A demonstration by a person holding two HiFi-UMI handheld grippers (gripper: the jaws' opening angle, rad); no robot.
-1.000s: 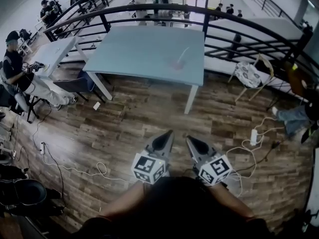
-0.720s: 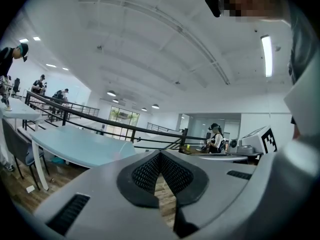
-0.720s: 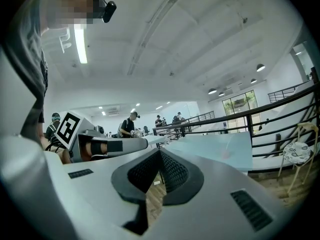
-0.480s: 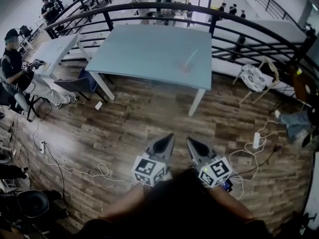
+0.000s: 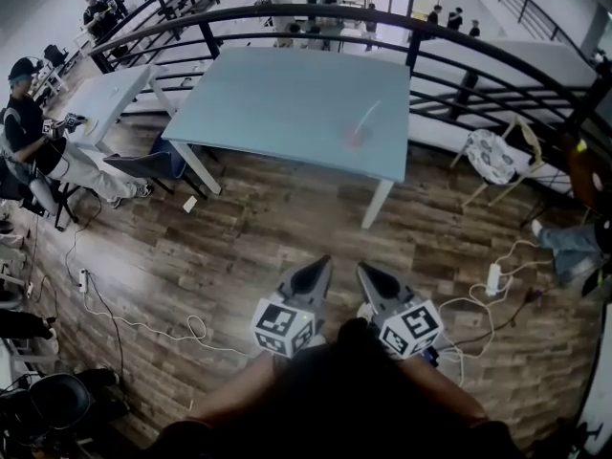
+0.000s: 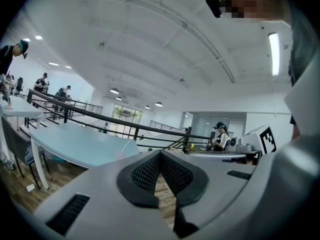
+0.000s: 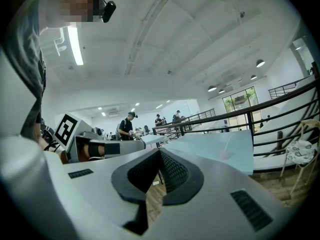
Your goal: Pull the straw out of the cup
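Observation:
A small pinkish cup [image 5: 356, 139] with a pale straw [image 5: 368, 116] leaning up and right stands on the light blue table [image 5: 268, 94], near its front right corner. Both grippers hang side by side over the wooden floor, well short of the table. My left gripper [image 5: 325, 260] is shut with nothing in it, and my right gripper [image 5: 362, 267] is shut and empty too. In the right gripper view the cup [image 7: 223, 155] and straw [image 7: 228, 145] show far off, right of the closed jaws [image 7: 160, 151]. The left gripper view shows its closed jaws [image 6: 160, 153] and the table [image 6: 75, 144], but no cup.
A black railing [image 5: 287, 17] curves behind the table. A person [image 5: 29, 132] sits at a white table [image 5: 105, 98] on the left. A chair with a patterned seat [image 5: 490, 153] stands at the right. Cables [image 5: 124, 323] and a power strip [image 5: 493, 278] lie on the floor.
The table and cup have come nearer and sit lower in the head view. Both grippers have moved forward with me, staying shut and side by side.

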